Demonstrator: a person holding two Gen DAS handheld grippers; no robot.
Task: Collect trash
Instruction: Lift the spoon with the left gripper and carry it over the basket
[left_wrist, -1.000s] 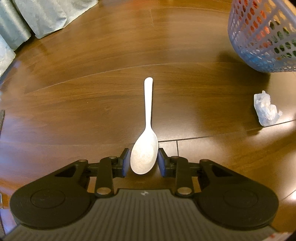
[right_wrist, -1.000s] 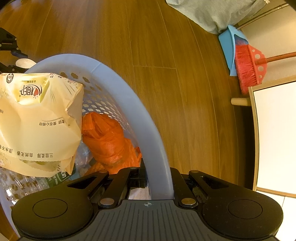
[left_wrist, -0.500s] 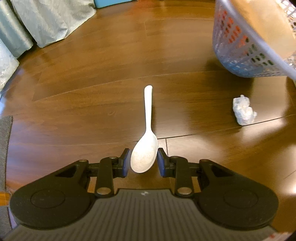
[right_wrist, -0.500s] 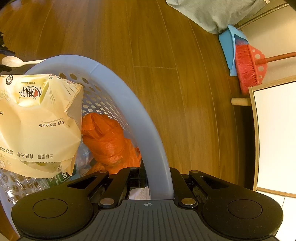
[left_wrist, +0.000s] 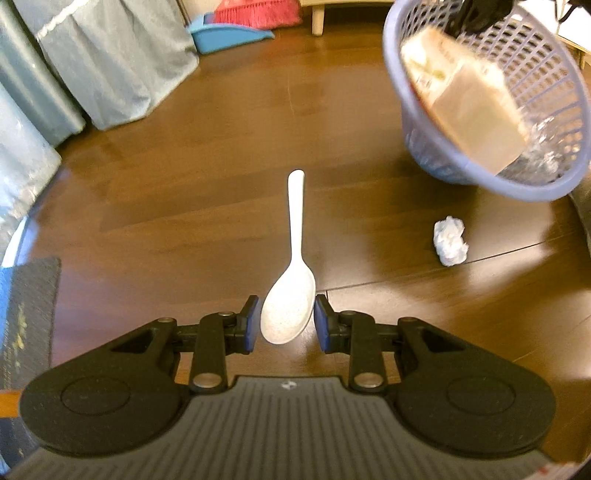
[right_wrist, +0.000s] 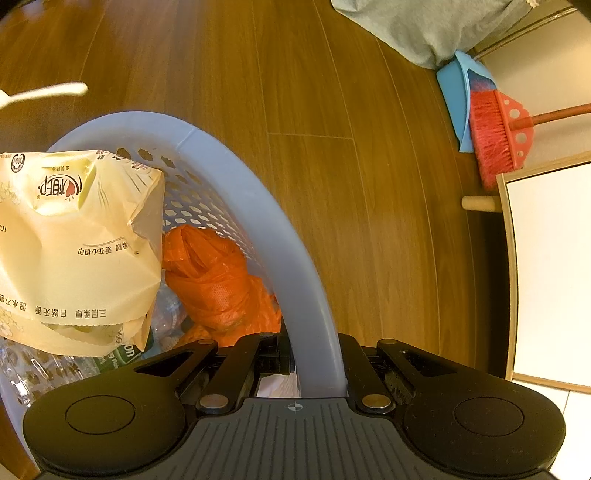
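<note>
Wooden floor (left_wrist: 207, 206) spreads under everything, dark planks in both views. Largest of the task's things is the lavender basket (left_wrist: 546, 110), held off the floor by the right gripper (right_wrist: 314, 363), whose jaws are clamped on its rim; a yellow wrapper (right_wrist: 74, 240) and an orange bag (right_wrist: 214, 280) already lie inside it. Next comes the white spoon (left_wrist: 291, 288), pinched by its bowl in the left gripper (left_wrist: 283, 325), with the handle running straight ahead, away from the tool, its tip pointing up the view. From that gripper the basket lies ahead and off to the right, its open mouth tilted toward the spoon, so the drop probably calls for a swing rightward with the handle leading. Smallest is a crumpled paper ball (left_wrist: 450, 240), on the floor just below the basket and to the right of the spoon; the left gripper looks the nearer and freer one for it afterwards.
</note>
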